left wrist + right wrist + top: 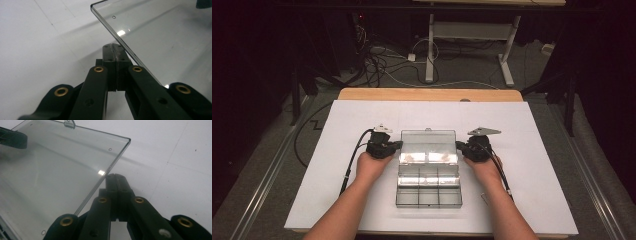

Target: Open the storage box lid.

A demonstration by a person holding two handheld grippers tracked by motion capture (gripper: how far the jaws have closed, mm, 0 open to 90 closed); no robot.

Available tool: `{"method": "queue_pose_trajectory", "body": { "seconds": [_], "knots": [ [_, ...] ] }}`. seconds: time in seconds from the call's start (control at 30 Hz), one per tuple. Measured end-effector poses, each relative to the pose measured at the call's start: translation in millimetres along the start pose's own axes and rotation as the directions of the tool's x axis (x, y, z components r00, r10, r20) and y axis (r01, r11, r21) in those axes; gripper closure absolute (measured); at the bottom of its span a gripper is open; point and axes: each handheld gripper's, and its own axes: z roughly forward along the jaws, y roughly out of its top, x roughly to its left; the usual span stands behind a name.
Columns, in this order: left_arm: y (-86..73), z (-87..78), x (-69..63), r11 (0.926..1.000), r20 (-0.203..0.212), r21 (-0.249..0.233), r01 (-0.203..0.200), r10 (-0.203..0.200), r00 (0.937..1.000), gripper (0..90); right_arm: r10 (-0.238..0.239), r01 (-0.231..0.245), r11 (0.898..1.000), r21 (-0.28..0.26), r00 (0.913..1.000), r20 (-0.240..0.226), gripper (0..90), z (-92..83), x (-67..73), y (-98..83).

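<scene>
1. The clear plastic compartment box (428, 172) lies between the two grippers on the white table sheet (337, 165); its lid (428, 145) is swung open away from the person, and its divided tray (428, 190) sits nearer the person, behind both tools.
2. The left gripper (398, 145) has its jaws pressed fully together with nothing between them; its tip rests at the lid's left edge (117, 37), which runs just to the right of the closed jaws in the left gripper view; whether the tip touches the edge or sits just under it I cannot tell.
3. The right gripper (459, 145) mirrors it; jaws fully together, empty, tip at the lid's right edge (110, 167), which passes just left of the jaws in the right gripper view.
4. Handling, as I judge it: the box looks light and rigid, thin-walled, smooth and glossy; closed jaws will slide along it easily, and hard pinching could crack or scuff the plastic; the lid likely pivots freely on its hinge, so an uneven push from one side may twist it or skate the whole box across the sheet.
5. Where to take hold: the lid's two side edges, one tool on each, pushing evenly; the small latch tab (69, 124) on the far edge, ahead of both tips, is the other purchase point; the tray's thin dividers are poor places to grip.
</scene>
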Motion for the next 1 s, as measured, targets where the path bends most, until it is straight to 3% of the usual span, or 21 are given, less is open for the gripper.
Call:
{"method": "queue_pose_trajectory", "body": {
  "seconds": [0.17, 0.23, 0.47, 0.67, 1.0],
  "knots": [
    [-3.4, 1.4, 2.0, 0.9986, -0.026, 0.052, -0.009, 0.011, 0.9996, 87.7, 0.011, -0.011, 1.000, 0.014, 0.9999, 0.006, 90.0, 0.2, -2.5, -1.8],
    [-5.4, -1.6, 4.7, 0.9988, -0.037, 0.049, 0.003, -0.001, 0.9993, 87.7, 0.009, -0.010, 1.000, 0.015, 0.9999, 0.011, 90.0, -1.8, -3.3, -2.5],
    [-23.3, -18.5, 10.1, 0.9999, -0.042, 0.010, 0.007, -0.007, 0.9991, 87.7, 0.013, -0.013, 1.000, -0.011, 0.9998, 0.014, 90.0, -19.1, -6.0, -12.8],
    [-47.6, -43.2, 7.3, 0.9988, -0.048, -0.040, -0.028, 0.026, 0.9985, 87.8, 0.015, -0.014, 0.999, -0.046, 0.9999, 0.008, 90.0, -39.9, -4.3, -29.3],
    [-86.3, -79.0, -3.9, 0.9945, -0.050, -0.075, -0.073, 0.070, 0.9963, 87.7, -0.032, 0.032, 0.996, -0.087, 0.9995, -0.001, 90.0, -74.7, 8.5, -50.8]
  ]
}}
